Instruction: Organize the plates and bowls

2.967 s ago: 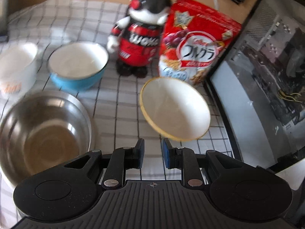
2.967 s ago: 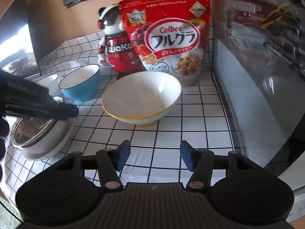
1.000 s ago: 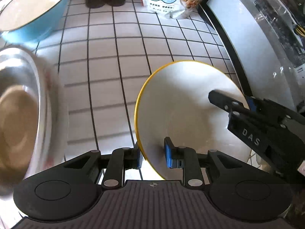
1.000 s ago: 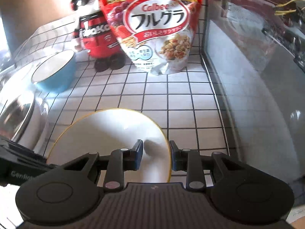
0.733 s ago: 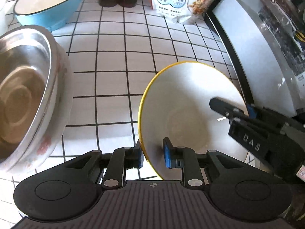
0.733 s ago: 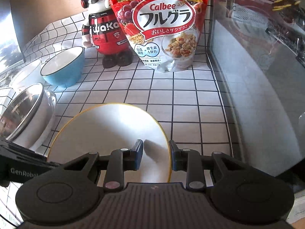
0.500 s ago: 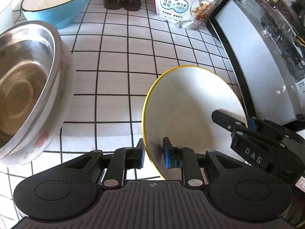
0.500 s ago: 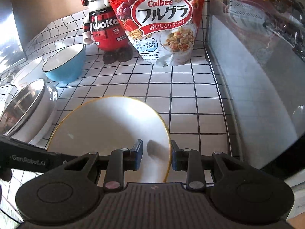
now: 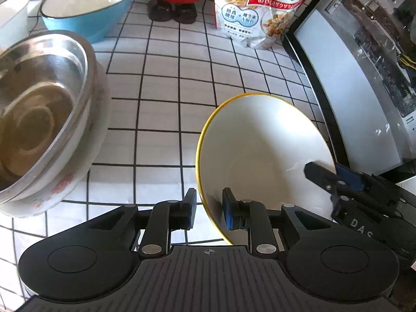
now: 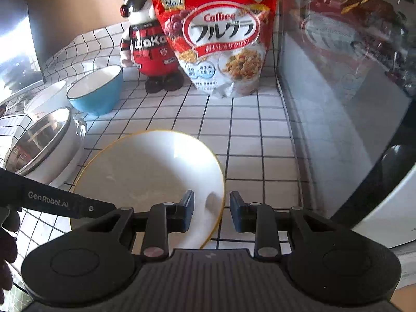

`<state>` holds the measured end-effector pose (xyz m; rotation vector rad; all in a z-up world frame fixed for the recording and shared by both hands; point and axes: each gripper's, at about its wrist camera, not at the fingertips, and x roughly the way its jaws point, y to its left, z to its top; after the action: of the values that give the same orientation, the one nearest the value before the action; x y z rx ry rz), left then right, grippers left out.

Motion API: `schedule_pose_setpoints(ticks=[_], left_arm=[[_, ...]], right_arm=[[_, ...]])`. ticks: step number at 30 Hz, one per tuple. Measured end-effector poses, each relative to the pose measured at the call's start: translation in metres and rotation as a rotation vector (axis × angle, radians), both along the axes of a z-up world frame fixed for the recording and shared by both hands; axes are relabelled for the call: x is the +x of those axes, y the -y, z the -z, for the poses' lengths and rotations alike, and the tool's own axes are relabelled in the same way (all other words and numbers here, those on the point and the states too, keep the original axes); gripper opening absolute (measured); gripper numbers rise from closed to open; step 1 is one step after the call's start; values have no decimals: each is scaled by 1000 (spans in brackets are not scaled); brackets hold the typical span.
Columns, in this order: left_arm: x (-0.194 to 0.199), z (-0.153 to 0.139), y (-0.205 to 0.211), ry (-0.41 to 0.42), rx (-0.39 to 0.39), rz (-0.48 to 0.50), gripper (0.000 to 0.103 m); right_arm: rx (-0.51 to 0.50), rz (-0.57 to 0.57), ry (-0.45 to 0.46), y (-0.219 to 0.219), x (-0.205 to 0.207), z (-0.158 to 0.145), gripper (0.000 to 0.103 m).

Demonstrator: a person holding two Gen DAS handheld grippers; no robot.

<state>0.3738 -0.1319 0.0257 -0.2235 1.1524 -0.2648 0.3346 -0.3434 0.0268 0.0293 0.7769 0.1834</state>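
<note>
A white bowl with a yellow rim (image 9: pixel 262 153) is held between my two grippers above the tiled counter. My left gripper (image 9: pixel 208 209) is shut on its left rim, one pad inside and one outside. My right gripper (image 10: pixel 212 214) straddles the opposite rim (image 10: pixel 219 208) with a visible gap on the outer side; it also shows in the left wrist view (image 9: pixel 335 182). A steel bowl (image 9: pixel 36 109) sits nested in a white floral bowl (image 9: pixel 85 161) at the left. A blue bowl (image 9: pixel 88 13) and a white bowl (image 9: pixel 13 15) stand behind.
A red cereal bag (image 10: pixel 218 36) and a red robot figure (image 10: pixel 148 44) stand at the back. A glass-sided computer case (image 10: pixel 345 83) runs along the right. A dark monitor (image 10: pixel 15 26) stands at the far left.
The yellow-rimmed bowl has been lifted off the counter and carried toward me and left. The right gripper's jaws have opened slightly around the rim.
</note>
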Motion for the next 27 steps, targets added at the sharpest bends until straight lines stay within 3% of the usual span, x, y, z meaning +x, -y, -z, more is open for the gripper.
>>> schedule_pose_setpoints(ticks=[3, 6, 14, 16, 19, 21, 27], left_arm=[[-4, -8, -5, 20, 2, -8, 23], [-10, -16, -8, 46, 15, -15, 23], [-23, -37, -19, 98, 21, -33, 23], [-24, -49, -29, 133, 8, -37, 23], [-19, -79, -53, 222, -11, -41, 23], [-13, -105, -76, 302, -3, -59, 23], [30, -186, -149, 473, 16, -53, 23]], right_arm=[[-12, 14, 34, 2, -6, -7, 30], [-19, 21, 78, 2, -13, -17, 39], [-30, -47, 204, -9, -28, -51, 48], [-10, -65, 237, -13, -29, -65, 55], [98, -108, 313, -18, -29, -93, 66], [170, -147, 367, -23, -25, -113, 67], [203, -180, 457, -67, 19, -173, 69]])
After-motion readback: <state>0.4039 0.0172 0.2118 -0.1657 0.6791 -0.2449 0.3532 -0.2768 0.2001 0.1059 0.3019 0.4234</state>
